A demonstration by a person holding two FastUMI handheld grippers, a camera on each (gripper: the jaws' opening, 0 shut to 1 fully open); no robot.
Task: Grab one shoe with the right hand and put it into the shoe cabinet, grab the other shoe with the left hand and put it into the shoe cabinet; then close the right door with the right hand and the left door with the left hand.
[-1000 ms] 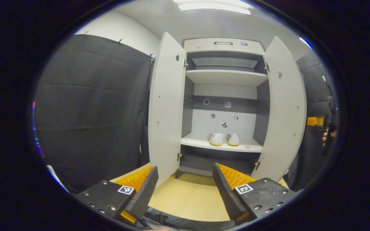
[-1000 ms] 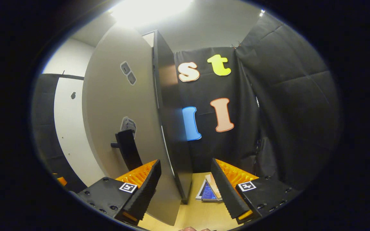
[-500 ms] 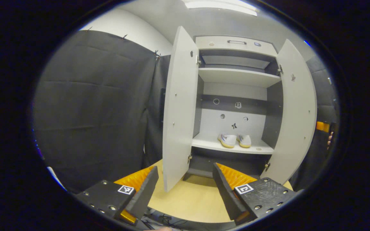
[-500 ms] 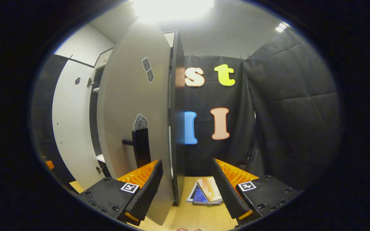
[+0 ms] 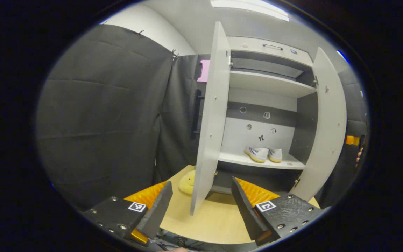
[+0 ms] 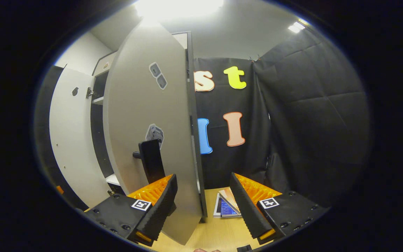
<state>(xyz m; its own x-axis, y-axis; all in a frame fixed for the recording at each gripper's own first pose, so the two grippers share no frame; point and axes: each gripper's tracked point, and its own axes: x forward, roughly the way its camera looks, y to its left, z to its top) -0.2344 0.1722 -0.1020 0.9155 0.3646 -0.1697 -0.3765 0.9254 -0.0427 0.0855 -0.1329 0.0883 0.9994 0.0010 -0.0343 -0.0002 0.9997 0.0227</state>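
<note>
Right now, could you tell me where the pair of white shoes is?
In the left gripper view, the pair of white shoes sits side by side on the white lower shelf of the open cabinet, right of centre, between its two open doors.

Non-task items observed. A yellow soft toy (image 5: 187, 182) lies on the light wooden floor (image 5: 208, 224), low beside the black cloth wall (image 5: 100, 115). In the right gripper view, a small stack of booklets (image 6: 226, 207) lies on the floor at the foot of the cloth wall. A bright ceiling light (image 6: 178, 6) is on overhead. Cables (image 5: 173, 241) lie along the floor's near edge.
</note>
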